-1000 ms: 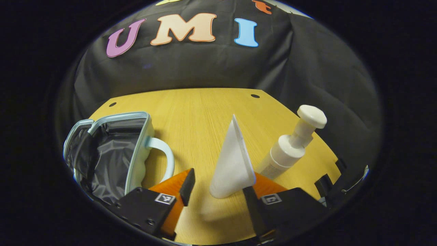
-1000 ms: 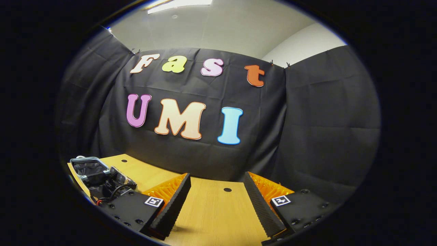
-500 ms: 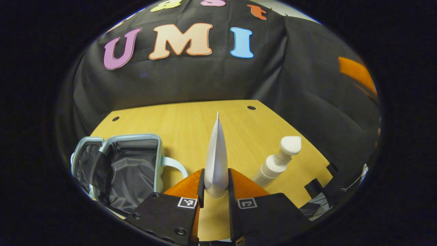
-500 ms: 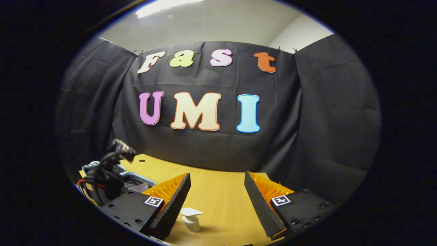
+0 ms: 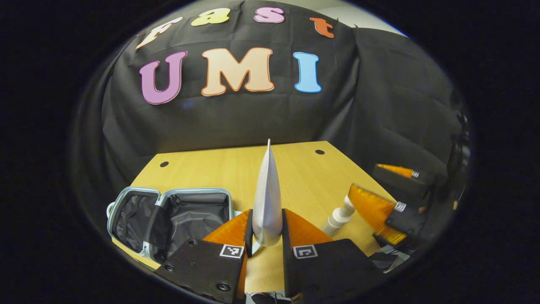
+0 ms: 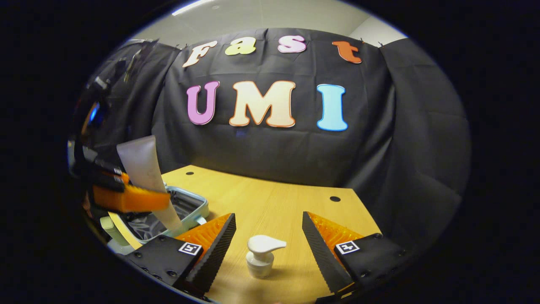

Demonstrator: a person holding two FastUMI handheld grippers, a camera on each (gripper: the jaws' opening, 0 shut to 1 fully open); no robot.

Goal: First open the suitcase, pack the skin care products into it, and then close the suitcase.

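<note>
White tube (image 5: 267, 198) is being pinched upright by the left hand-held gripper (image 5: 267, 228), seemingly for the open suitcase (image 5: 185, 215), while the right hand-held gripper (image 6: 268, 236) is being held spread around the pump bottle (image 6: 260, 255) on the worktop (image 6: 270, 207).

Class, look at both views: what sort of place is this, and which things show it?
Probably a staged recording booth, not a home: black cloth walls surround one bare wooden table, which holds an open suitcase and a pump bottle.

One open suitcase (image 5: 168, 211), one white tube (image 5: 266, 198), one white pump bottle (image 6: 260, 253), two grippers, left gripper (image 5: 266, 236) and right gripper (image 6: 268, 249), and one wooden table (image 5: 219, 169) with two holes.
</note>
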